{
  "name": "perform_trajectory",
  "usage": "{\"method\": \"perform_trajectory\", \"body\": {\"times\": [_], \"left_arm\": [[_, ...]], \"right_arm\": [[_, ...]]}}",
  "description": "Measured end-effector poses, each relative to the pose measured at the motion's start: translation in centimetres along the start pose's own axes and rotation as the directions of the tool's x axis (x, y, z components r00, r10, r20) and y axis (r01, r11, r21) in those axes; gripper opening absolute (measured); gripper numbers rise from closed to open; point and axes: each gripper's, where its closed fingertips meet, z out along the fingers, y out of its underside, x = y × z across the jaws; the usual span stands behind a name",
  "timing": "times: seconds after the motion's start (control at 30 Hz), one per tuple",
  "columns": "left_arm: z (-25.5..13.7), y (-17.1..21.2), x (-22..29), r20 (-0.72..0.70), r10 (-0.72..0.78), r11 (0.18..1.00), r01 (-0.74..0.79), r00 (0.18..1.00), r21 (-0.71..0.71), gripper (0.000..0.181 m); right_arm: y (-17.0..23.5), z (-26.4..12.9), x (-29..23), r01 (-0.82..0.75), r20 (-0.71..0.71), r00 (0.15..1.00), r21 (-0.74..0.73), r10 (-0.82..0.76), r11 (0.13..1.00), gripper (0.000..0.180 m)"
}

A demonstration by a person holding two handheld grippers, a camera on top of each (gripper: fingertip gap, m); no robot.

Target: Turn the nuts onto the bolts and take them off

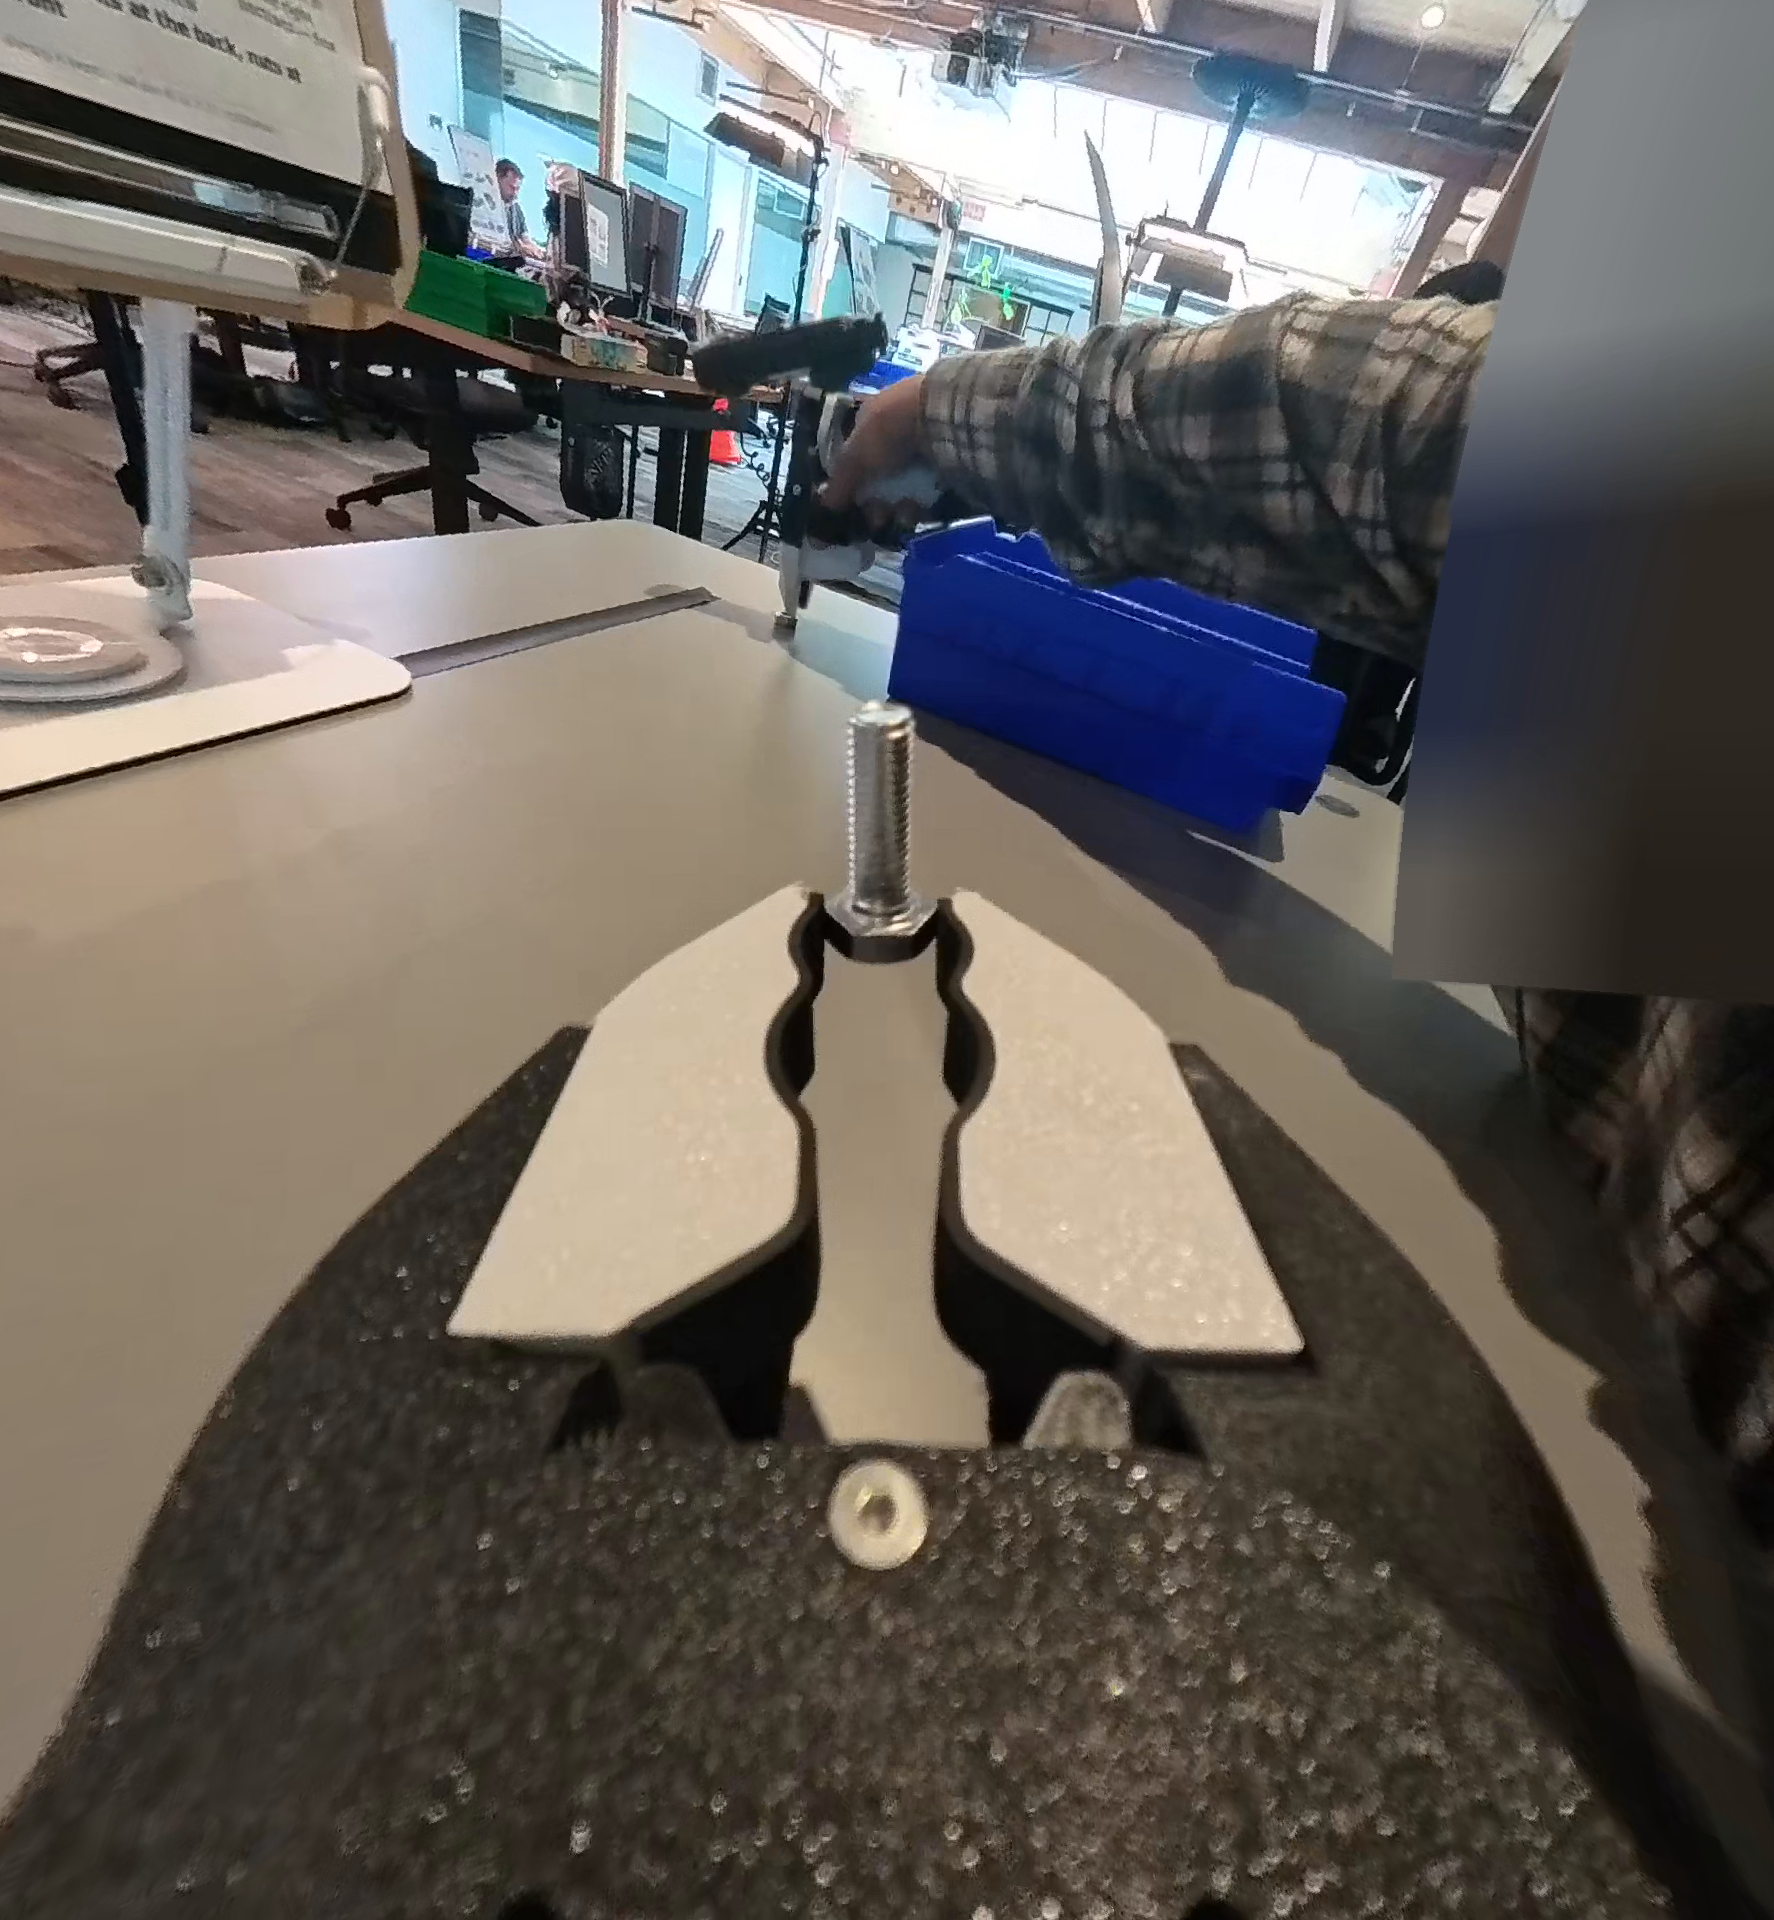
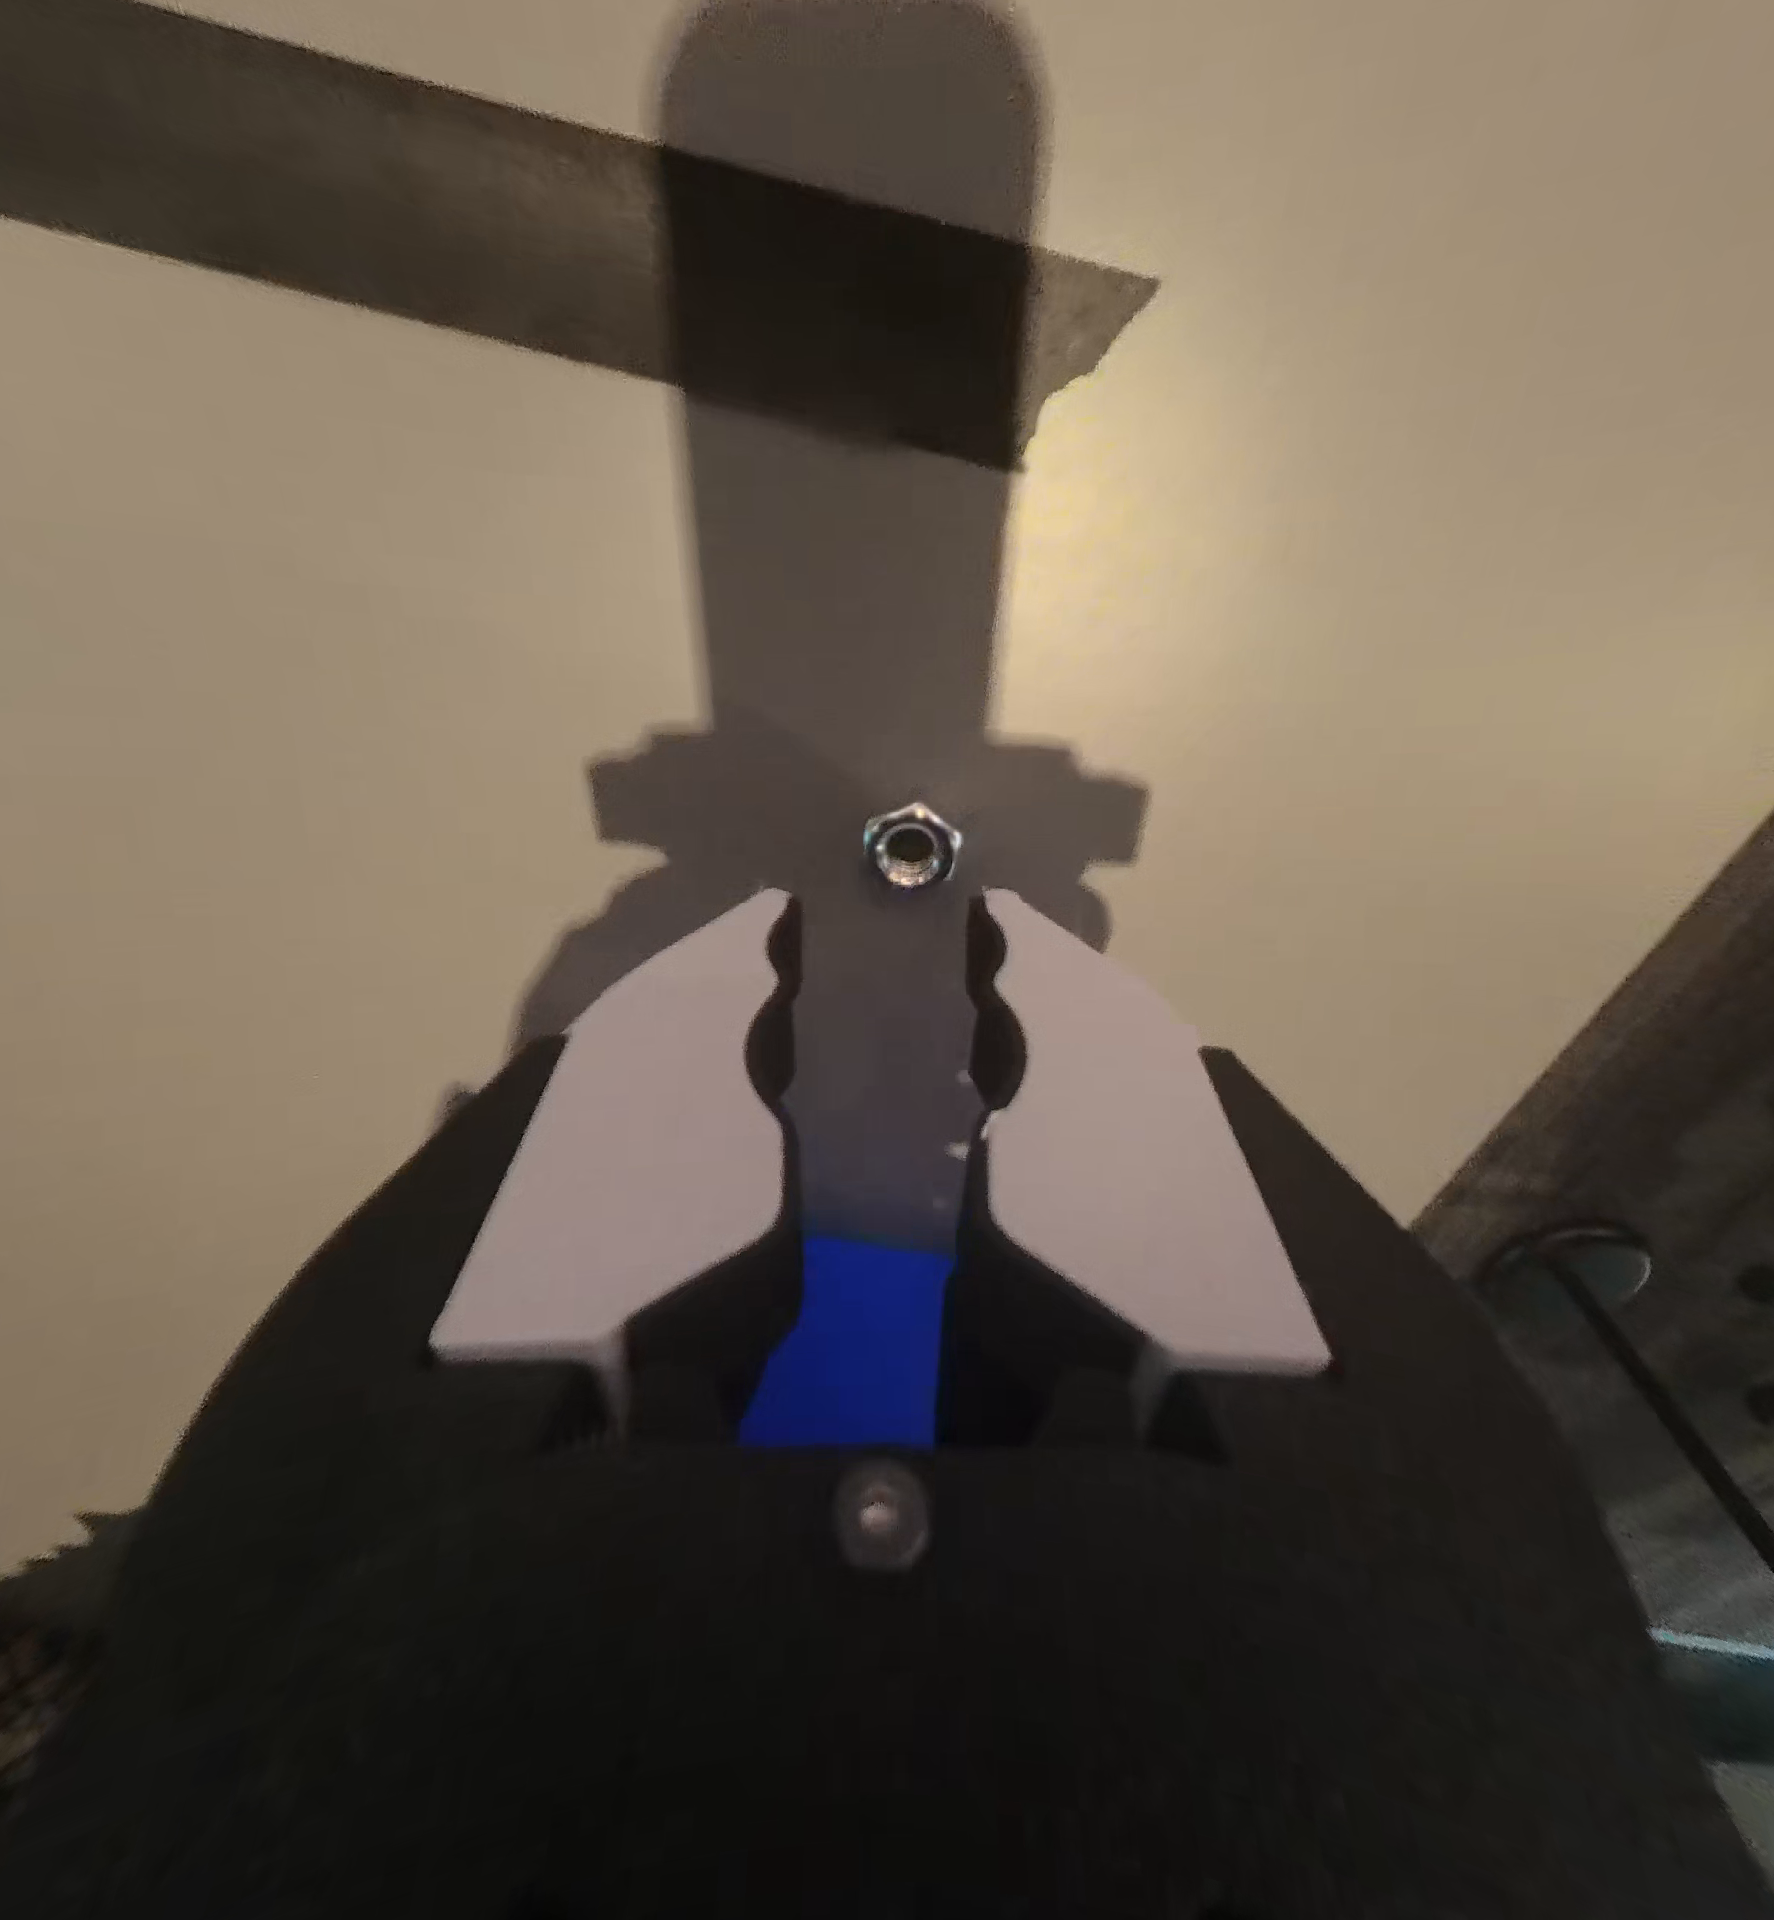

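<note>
- Two views, left wrist first: the left tool (image 1: pixel 881 940) is clenched on the hex head of a bolt (image 1: pixel 880 821), which stands upright at the fingertips with its threaded shank pointing straight up, low over the grey counter (image 1: pixel 343 935).
- Beyond the bolt and to its right sits a blue bin (image 1: pixel 1111 686); past the bin's far end the right tool (image 1: pixel 795 597) points down at the counter, held by a hand (image 1: pixel 878 436) in a plaid sleeve (image 1: pixel 1195 436), with a small nut (image 1: pixel 785 621) just under its tips.
- At upper left a white stand (image 1: pixel 166 644) carries a printed sheet (image 1: pixel 156 62); its wording I leave unread. No brand shows on either tool.
- Right wrist view: the right tool (image 2: pixel 883 914) looks down on the nut (image 2: pixel 910 848), which lies flat on the counter (image 2: pixel 291 675), bore facing up, just beyond the tips and centred on the gap. The fingers stand apart, grasping nothing.
- A dark strip (image 2: pixel 550 239) crosses the counter farther off, and blue shows between the finger roots.
- My read: the right tool is the nearer one to the nut, and only needs to go down and slightly forward to straddle it; the nut then has to travel back past the bin to the upright shank, bore lined up with that vertical axis.
</note>
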Motion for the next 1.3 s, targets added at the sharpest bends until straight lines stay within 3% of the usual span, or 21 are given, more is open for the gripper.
{"method": "perform_trajectory", "body": {"times": [0.5, 0.67, 0.77, 0.9, 1.0, 1.1, 1.17, 1.3], "left_arm": [[-0.1, 0.1, 0.0, 0.009, 0.001, 1.0, -0.001, 1.0, 0.003, 0.019], [-0.1, 0.4, 0.0, 0.01, 0.003, 1.0, -0.003, 1.0, -0.001, 0.02], [0.0, 0.3, -0.1, 0.008, 0.013, 1.0, -0.013, 1.0, -0.002, 0.02], [0.3, 0.4, -0.1, 0.013, 0.042, 0.999, -0.042, 0.999, -0.019, 0.02], [0.4, 0.3, 0.1, 0.0, 0.049, 0.998, -0.049, 0.999, -0.026, 0.02], [0.4, 0.3, 0.1, -0.01, 0.067, 0.998, -0.067, 0.998, -0.022, 0.019], [0.4, 0.1, 0.4, -0.021, 0.093, 0.996, -0.093, 0.995, -0.016, 0.019], [0.5, 0.2, 0.9, -0.029, 0.145, 0.989, -0.145, 0.989, -0.013, 0.019]], "right_arm": [[-0.7, 1.3, 0.1, -0.005, -0.031, 1.0, -0.062, 0.003, 0.998, 0.017], [-1.3, 0.4, -0.2, 0.11, -0.094, 0.989, -0.051, -0.114, 0.993, 0.017], [-2.1, -3.1, -3.0, 0.26, -0.113, 0.959, -0.008, -0.259, 0.966, 0.017], [-0.2, -8.8, -12.2, 0.62, -0.144, 0.777, 0.01, -0.612, 0.785, 0.016], [4.7, -10.0, -21.3, 0.836, -0.118, 0.545, 0.009, -0.83, 0.548, 0.017], [10.9, -8.2, -28.3, 0.958, -0.131, 0.271, -0.059, -0.954, 0.28, 0.017], [14.6, -6.2, -31.7, 0.984, -0.117, 0.143, -0.088, -0.983, 0.153, 0.017], [19.3, -2.5, -35.8, 0.994, -0.06, 0.041, -0.1, -0.997, 0.047, 0.017]]}}
